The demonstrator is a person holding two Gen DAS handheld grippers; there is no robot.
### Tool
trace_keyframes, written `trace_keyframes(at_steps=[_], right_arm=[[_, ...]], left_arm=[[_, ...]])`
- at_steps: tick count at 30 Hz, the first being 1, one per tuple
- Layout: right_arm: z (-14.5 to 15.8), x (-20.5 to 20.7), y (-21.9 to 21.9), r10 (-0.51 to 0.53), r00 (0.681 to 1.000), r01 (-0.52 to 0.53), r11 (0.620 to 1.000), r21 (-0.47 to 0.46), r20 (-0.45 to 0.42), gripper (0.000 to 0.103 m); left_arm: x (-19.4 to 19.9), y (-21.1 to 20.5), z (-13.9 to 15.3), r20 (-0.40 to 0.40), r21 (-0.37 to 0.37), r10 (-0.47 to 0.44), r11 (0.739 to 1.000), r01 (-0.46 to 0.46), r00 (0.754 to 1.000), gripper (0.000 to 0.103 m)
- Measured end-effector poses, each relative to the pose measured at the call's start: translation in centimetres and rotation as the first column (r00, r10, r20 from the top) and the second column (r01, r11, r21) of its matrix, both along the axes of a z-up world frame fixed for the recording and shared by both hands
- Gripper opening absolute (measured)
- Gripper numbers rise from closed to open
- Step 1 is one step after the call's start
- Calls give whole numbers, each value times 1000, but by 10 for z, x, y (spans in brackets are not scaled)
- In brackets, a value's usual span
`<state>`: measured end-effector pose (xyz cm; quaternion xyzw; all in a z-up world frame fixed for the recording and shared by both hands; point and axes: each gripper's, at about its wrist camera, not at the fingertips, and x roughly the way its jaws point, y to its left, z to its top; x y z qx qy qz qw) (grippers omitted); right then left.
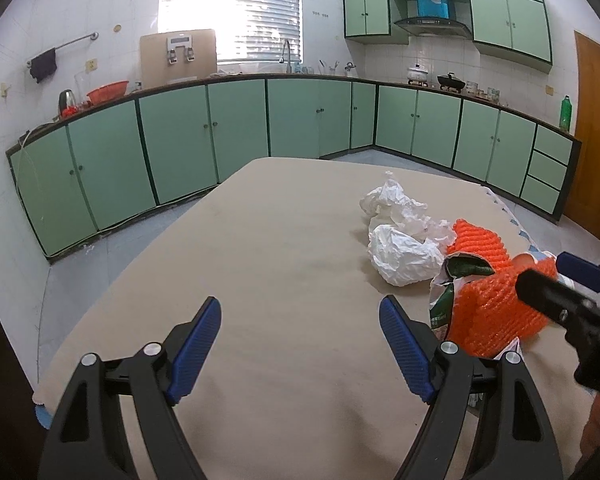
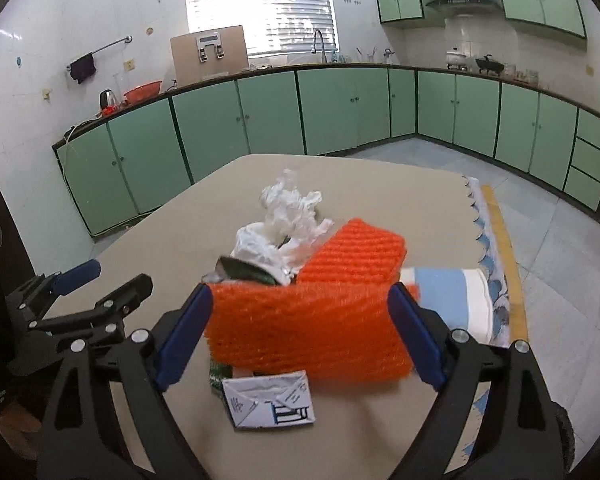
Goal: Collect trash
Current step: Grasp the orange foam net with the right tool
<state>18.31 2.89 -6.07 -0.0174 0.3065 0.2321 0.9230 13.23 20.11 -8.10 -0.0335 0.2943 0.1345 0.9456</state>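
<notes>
On the beige table (image 1: 284,240), the left gripper (image 1: 300,346) hangs over bare cloth with its blue pads spread wide and nothing between them. The right gripper (image 2: 300,336) straddles an orange foam net (image 2: 312,328); its pads flank the net's two ends, and whether they press on it cannot be told. A flattened carton (image 2: 270,402) lies under the net's near edge. Behind the net sit crumpled white paper (image 1: 396,236) and a green wrapper (image 2: 248,272), touching it.
</notes>
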Motion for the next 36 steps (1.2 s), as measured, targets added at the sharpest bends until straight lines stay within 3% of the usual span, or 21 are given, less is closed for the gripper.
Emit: trace_keyframes(at_steps=[6,12,20,22,27,36], right_arm=[[-2,10,4,11,1000,-11,1000,-7,-3,92],[-16,13,10,66,995,-68,997,-26,-73,92],[-34,11,7,100,982,-105,994,-20,-159,56],[-36,11,6,114,979,-118,993,-14,-170,39],[-37,9,5,152,973,-156,988,-5,-175,12],[-22,-8,-8,180,974,-180,984,17,-137,8]], left_arm=[[1,2,4,7,1,1,1000,-1,1000,80],[3,4,3,3,-8,7,1000,-7,1000,80],[3,-1,0,-1,-5,0,1000,0,1000,80],[3,-1,0,-3,-5,-1,1000,1,1000,80],[2,-4,1,-5,0,-5,1000,5,1000,80],[-3,-9,4,2,-3,-3,1000,3,1000,80]])
